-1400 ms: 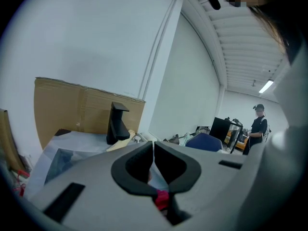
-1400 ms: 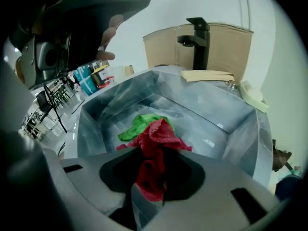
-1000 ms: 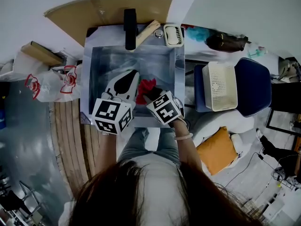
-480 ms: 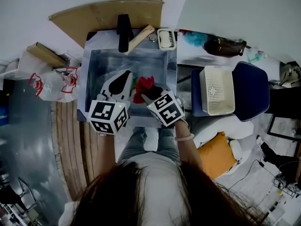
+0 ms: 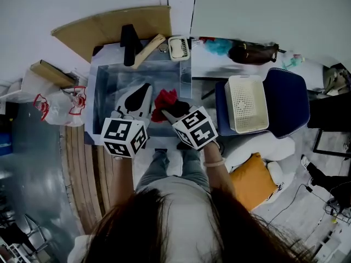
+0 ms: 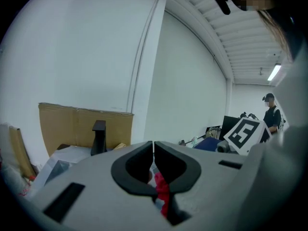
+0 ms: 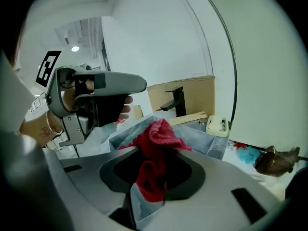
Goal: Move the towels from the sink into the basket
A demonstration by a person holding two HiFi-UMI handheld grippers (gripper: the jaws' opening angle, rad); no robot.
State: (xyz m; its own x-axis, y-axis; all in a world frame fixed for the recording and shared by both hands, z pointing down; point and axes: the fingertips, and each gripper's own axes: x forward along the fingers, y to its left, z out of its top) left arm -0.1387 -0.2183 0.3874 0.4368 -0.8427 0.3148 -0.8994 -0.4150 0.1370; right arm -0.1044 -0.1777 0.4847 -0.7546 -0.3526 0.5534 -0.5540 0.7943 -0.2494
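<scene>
- The right gripper [image 7: 153, 174] is clenched on the red towel [image 7: 161, 136]. The cloth is bunched between its jaws and spills out above them.
- Compared with a second ago, this gripper has come up and back toward the near edge of the steel sink [image 5: 112, 81]. The towel has come with it and now hangs over the basin instead of lying low inside it.
- The left gripper [image 6: 153, 150] has its jaws closed, tips together. A strip of red shows in the gap lower down, but it is not clear whether that cloth is pinched there.
- It has also risen and drawn back a little. It is just left of the towel, with its marker cube past the sink's near edge.
- The black faucet [image 5: 129, 38] stands at the sink's far edge, as before.
- The white basket [image 5: 247, 80] sits on the blue chair [image 5: 288, 100] to the right of the sink, in the same spot as earlier and well apart from the towel.
- The whole scene sits further left in the head view than it did a second ago.
</scene>
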